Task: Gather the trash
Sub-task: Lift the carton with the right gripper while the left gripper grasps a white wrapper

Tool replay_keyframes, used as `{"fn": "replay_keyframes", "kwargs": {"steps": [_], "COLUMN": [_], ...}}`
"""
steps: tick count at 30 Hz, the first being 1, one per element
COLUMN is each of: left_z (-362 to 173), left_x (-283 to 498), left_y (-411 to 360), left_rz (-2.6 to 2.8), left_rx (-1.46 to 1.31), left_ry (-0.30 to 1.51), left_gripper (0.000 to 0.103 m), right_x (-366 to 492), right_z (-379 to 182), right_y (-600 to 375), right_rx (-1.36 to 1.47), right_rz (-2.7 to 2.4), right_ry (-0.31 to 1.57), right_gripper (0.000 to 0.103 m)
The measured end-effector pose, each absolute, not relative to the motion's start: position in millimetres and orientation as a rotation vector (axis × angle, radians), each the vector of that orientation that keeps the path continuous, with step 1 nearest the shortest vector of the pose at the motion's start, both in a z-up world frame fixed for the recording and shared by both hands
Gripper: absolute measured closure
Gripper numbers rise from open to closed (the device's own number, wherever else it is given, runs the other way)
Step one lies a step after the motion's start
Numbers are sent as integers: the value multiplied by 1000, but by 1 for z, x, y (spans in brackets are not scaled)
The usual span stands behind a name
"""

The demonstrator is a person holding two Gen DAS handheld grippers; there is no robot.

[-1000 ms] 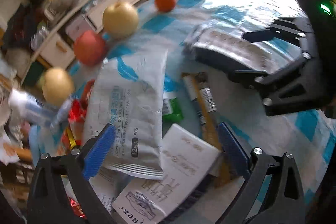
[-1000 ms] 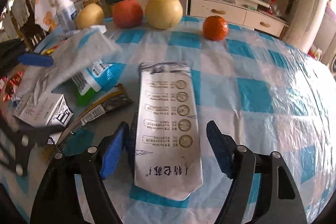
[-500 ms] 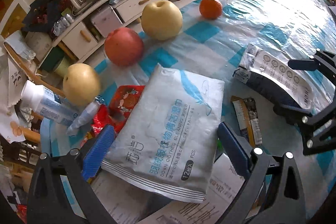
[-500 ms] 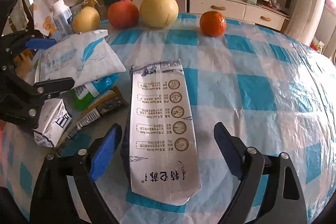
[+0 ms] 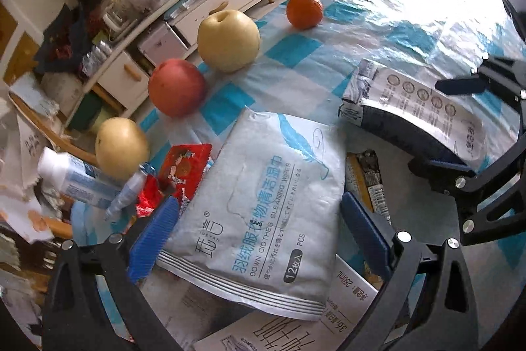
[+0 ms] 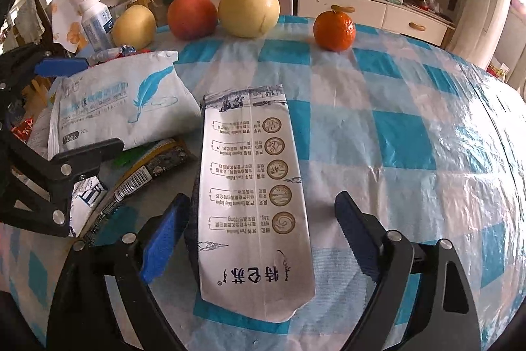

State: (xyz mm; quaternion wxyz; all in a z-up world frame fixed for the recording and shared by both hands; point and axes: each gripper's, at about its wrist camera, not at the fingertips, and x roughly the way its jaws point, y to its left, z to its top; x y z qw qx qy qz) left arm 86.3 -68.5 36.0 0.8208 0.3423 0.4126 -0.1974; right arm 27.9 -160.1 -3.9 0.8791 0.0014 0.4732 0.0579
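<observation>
Straddling flattened milk pouch on checked tablecloth, right gripper spread wide, grasping nothing | left gripper likewise released around wipes packet | risk: pads skid off flat foil, or packet drags 2 wrappers beneath.

Both wrist views look steeply down, close, sharing the wipes pack.

Wipes pack between open claw
</observation>
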Motion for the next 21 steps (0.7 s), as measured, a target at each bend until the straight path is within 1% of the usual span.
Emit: {"fn": "replay_keyframes", "kwargs": {"steps": [6,10,11,12,13,14,15,17,20,21], "left_z": [14,23,26,28,30,32,33,35,40,41], "left_x": [64,69,71,72,74,77,79,78,72,72], "left_y": [-86,-79,-77,-76,-74,-71,-69,-67,-64,-62], "left_rz": [-393,-389,-385,-383,-379,-377,-374,-361,-347,-343], "left_rx": [988,877,850,833,814,777,750,708,659,636], "left_ry": [822,850,854,858,865,883,895,901,891,895], "left_gripper": [4,6,13,20,31,37,41,56,67,69], "right_x": [28,27,27,27,27,26,26,25,22,20], "right_z": [-4,-3,-3,-2,-2,-1,-1,0,1,2], "right_y": [-161,-161,-162,-163,-164,-165,-166,-168,-171,-172], "right_rx": [13,20,24,29,33,33,33,44,70,71], "right_rz": [130,133,134,138,139,132,128,126,138,139], "right_ry": [984,984,980,980,981,978,977,974,968,963], "right_gripper": [15,15,15,20,24,29,33,38,38,38]}}
